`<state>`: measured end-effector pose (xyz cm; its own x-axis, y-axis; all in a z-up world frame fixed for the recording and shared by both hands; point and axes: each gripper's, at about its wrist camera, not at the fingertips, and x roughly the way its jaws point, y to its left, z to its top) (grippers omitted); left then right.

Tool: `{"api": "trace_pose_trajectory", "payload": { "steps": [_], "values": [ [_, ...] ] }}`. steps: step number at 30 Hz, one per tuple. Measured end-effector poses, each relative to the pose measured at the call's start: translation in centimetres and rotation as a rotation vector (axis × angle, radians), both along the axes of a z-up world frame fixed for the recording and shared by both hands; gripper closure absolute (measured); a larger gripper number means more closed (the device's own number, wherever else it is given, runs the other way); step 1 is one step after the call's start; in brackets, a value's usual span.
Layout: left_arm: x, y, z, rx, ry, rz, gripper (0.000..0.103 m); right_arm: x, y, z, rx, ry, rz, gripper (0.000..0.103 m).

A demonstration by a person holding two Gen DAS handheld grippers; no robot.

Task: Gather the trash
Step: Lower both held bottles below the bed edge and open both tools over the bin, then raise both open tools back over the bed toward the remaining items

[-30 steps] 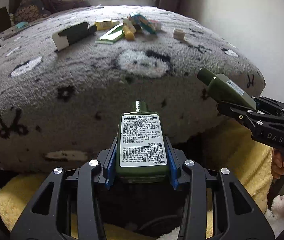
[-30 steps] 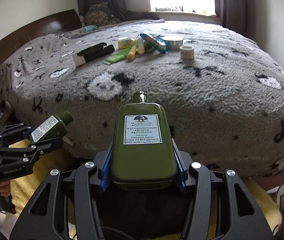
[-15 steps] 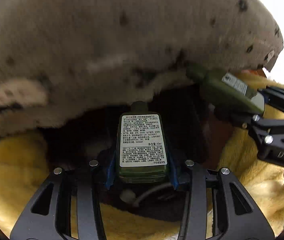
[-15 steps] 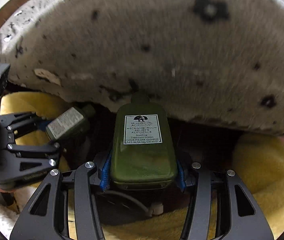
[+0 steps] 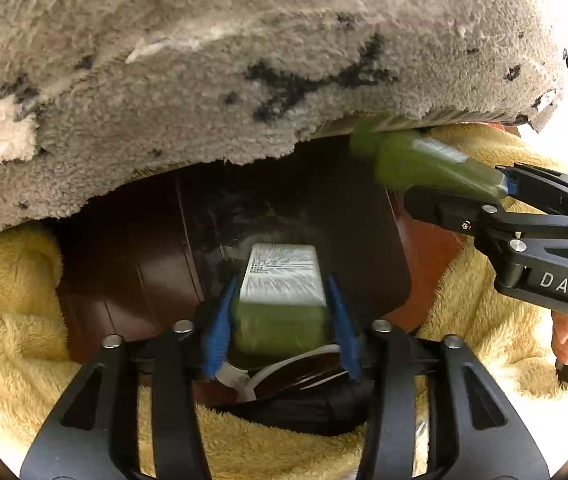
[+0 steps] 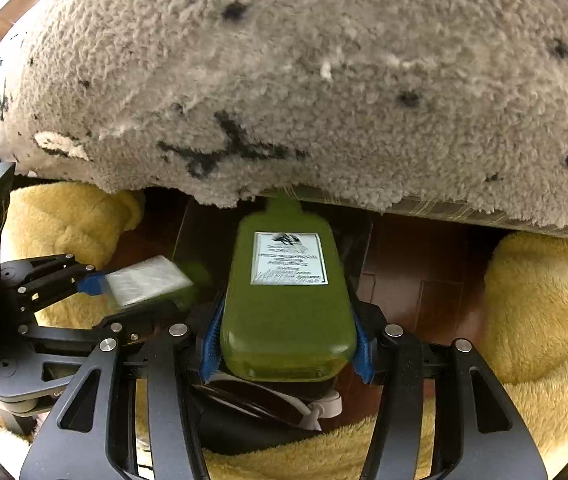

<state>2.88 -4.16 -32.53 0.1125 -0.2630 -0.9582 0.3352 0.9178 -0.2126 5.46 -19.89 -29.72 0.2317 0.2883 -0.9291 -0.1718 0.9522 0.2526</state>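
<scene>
Green plastic, the small flat lotion bottle [image 5: 279, 312] sits between the left gripper [image 5: 279, 316]'s opening fingers; at two o'clock the right gripper [image 5: 464, 196], also opening, carries the larger green bottle [image 6: 288, 300], both aimed down toward the dark bag [image 5: 300, 404] below, apparently for dropping.

Both hand-held grippers now point down past the bed edge [image 5: 243, 80]. Left hand-held gripper [image 5: 279, 312] jaws are opening; small green bottle [image 5: 279, 304] slips, blurred. Right hand-held gripper [image 6: 286, 344] jaws are opening around large green bottle [image 6: 288, 300].
</scene>
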Motion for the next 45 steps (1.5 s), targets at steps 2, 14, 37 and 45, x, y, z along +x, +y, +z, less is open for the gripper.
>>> {"api": "trace_pose_trajectory", "payload": {
  "steps": [2,14,37,45],
  "values": [
    [0.4,-0.3,0.2,0.001,-0.009,0.011,0.052,0.2,0.1,0.1,0.001,-0.006,-0.006,0.047],
    [-0.2,0.5,5.8,0.029,-0.201,0.0,0.041,0.2,-2.9,6.2,-0.019,-0.174,-0.065,0.046],
    [10.8,6.0,23.3,0.014,-0.584,0.235,0.03,9.6,-9.0,19.2,-0.023,-0.551,-0.338,0.02],
    [18.0,6.7,24.8,0.065,-0.652,0.284,0.03,15.7,-8.1,19.6,-0.111,-0.529,-0.342,0.02]
  ]
}}
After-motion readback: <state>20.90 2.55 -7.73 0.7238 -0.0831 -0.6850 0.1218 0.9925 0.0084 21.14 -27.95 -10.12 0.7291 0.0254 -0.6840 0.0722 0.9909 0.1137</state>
